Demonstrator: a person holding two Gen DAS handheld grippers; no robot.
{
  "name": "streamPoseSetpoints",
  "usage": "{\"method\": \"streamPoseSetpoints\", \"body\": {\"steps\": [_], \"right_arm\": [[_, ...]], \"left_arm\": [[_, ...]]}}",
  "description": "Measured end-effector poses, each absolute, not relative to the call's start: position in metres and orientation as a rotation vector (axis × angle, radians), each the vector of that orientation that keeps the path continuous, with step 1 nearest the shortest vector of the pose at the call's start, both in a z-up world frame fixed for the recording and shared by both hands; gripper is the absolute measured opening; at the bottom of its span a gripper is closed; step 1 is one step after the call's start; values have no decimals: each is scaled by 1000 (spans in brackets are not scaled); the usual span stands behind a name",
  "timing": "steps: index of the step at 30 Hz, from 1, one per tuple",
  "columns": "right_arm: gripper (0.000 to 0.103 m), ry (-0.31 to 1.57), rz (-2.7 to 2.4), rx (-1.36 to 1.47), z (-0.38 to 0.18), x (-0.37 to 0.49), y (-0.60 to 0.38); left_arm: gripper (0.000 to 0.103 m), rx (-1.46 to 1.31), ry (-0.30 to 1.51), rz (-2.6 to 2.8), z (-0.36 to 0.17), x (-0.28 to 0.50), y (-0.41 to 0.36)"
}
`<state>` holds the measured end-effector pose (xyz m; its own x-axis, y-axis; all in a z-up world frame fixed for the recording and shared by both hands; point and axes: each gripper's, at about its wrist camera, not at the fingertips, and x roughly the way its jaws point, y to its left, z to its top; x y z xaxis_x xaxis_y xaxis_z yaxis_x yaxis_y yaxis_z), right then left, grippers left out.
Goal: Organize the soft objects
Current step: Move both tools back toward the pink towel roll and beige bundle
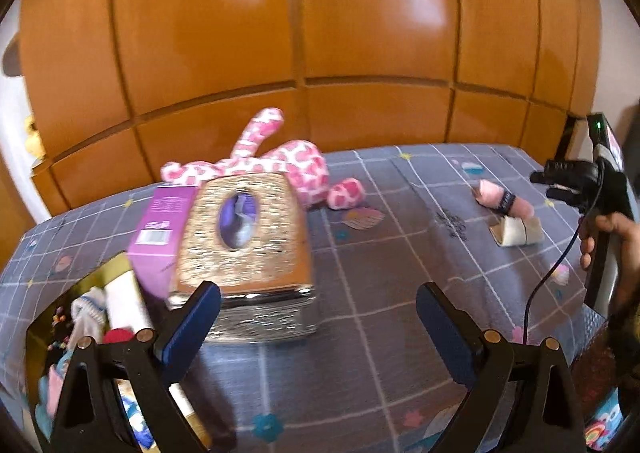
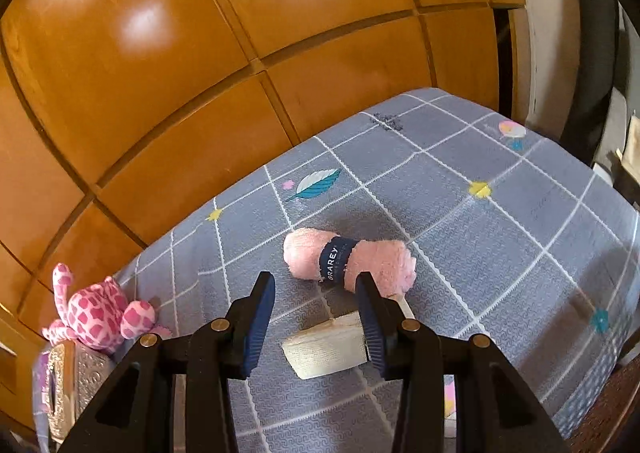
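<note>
Right claw (image 2: 316,327) spread, empty, above rolled pink fleece towel (image 2: 348,261); soft, light, squashy: pinch at navy band (image 2: 334,257).

A pink rolled towel (image 2: 349,261), bound round its middle by a dark blue band printed in white, was seen lying on its side on the grey checked bed cover (image 2: 500,237), at the centre of the right wrist frame. Just below it a cream folded cloth (image 2: 325,351) was laid flat on the cover, partly hidden at its right end. A pink-and-white spotted plush toy (image 1: 280,165) was sprawled at the far edge of the bed, one limb raised against the wood panelling. At the lower left of the left wrist frame, small soft items were seen gathered in a gold-rimmed box (image 1: 90,281), blurred.
</note>
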<state>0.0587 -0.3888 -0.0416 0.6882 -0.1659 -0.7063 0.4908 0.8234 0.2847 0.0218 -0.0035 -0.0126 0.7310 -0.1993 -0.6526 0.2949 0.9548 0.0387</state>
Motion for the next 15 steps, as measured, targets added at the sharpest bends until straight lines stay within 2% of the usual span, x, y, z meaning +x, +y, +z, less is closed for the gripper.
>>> {"method": "streamPoseSetpoints", "body": {"steps": [15], "right_arm": [[42, 688, -442, 616, -44, 48, -406]], "left_arm": [[99, 234, 738, -380, -31, 49, -72]]}}
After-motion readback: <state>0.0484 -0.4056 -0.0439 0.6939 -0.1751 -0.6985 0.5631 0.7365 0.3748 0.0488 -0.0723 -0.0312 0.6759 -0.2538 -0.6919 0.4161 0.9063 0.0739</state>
